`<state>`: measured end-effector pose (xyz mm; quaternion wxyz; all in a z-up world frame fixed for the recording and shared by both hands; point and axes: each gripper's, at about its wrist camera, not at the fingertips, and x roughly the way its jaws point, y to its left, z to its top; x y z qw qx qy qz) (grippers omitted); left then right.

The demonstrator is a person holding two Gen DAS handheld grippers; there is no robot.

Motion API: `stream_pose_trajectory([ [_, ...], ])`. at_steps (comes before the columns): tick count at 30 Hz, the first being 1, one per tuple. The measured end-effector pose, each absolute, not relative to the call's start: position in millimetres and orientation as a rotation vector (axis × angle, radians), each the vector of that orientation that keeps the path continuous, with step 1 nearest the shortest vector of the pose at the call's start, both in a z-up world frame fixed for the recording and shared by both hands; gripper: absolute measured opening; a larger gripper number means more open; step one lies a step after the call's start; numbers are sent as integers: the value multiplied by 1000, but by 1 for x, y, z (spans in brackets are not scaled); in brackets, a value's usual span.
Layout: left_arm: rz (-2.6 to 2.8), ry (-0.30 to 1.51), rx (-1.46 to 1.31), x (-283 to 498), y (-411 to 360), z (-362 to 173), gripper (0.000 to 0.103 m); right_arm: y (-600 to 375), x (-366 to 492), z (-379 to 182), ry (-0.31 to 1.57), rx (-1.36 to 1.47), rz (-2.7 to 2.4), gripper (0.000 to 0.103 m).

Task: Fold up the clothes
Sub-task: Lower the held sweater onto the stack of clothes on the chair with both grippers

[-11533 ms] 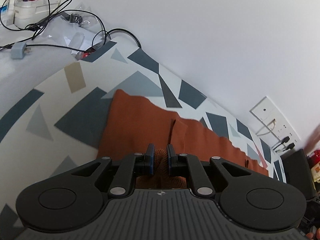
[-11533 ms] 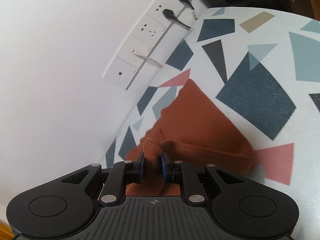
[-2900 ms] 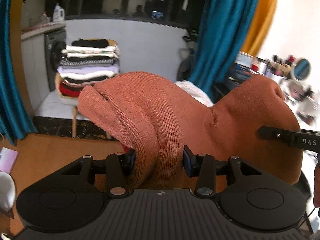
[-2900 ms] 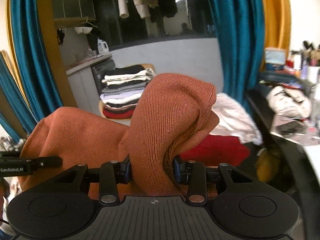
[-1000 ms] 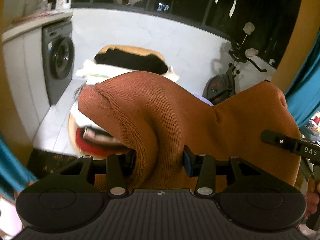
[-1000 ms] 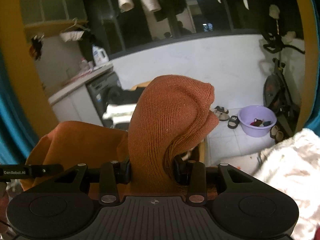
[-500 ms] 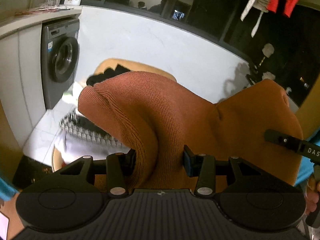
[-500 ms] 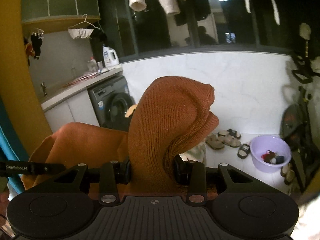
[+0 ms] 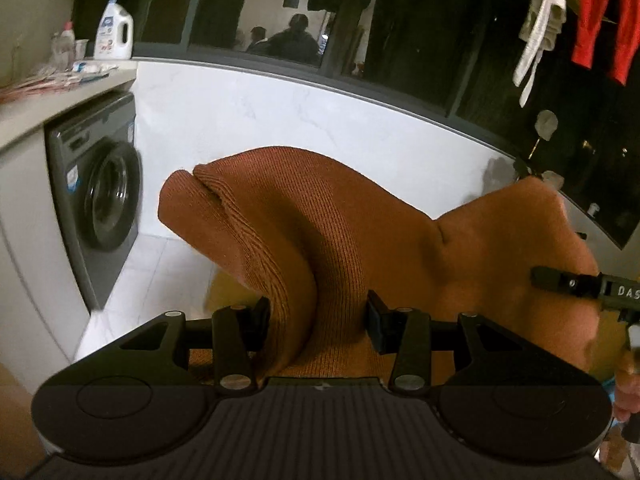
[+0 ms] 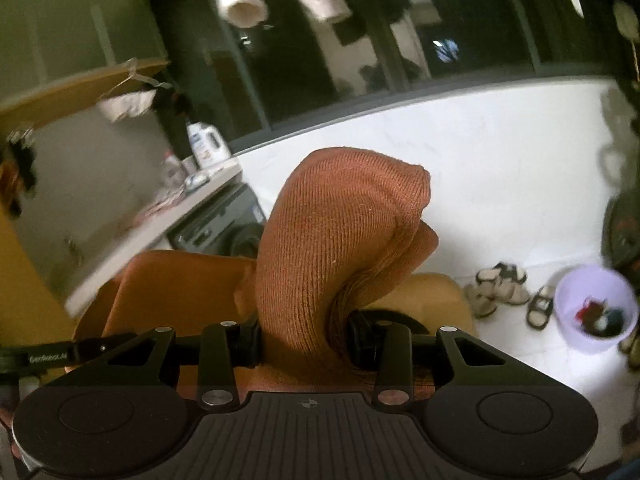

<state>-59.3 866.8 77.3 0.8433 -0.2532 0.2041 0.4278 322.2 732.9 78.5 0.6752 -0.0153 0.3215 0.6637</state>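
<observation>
A folded rust-orange knit garment [image 9: 328, 232] hangs in the air between both grippers. My left gripper [image 9: 316, 318] is shut on a thick bunch of it, which bulges up over the fingers. In the right wrist view the same garment [image 10: 340, 232] rises in a fat roll out of my right gripper [image 10: 304, 338], which is shut on it. Each view catches the other tool at its edge: the right gripper [image 9: 580, 286] and the left gripper [image 10: 44, 356]. A yellow chair seat [image 10: 436, 294] shows just under the cloth; whatever lies on it is hidden.
A grey washing machine [image 9: 96, 200] stands under a counter at the left, with a detergent bottle [image 9: 116, 36] on top. Sandals [image 10: 500, 284] and a purple basin [image 10: 596, 308] lie on the white floor at the right. Clothes [image 9: 600, 16] hang overhead before dark windows.
Both grippers have carried the garment forward into the laundry corner. The washing machine has drawn closer, and the stack of clothes on the chair has slipped out of sight under the cloth. Both grips are unchanged.
</observation>
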Motion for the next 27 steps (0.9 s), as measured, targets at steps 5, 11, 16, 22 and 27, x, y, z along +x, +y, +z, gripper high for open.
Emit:
stream_pose_trajectory([
  [5, 883, 503, -537, -50, 951, 70, 45, 821, 341, 69, 822, 11, 1434, 36],
  [11, 815, 607, -784, -29, 1014, -8, 45, 880, 377, 8, 969, -37, 1297, 36],
  [16, 792, 764, -946, -15, 1027, -95, 49, 893, 394, -77, 1149, -194, 1167, 36],
  [22, 811, 743, -916, -13, 1039, -97, 48, 897, 404, -119, 1214, -117, 1108, 37],
  [27, 823, 734, -884, -8, 1036, -101, 48, 904, 399, -104, 1135, -134, 1166, 37],
])
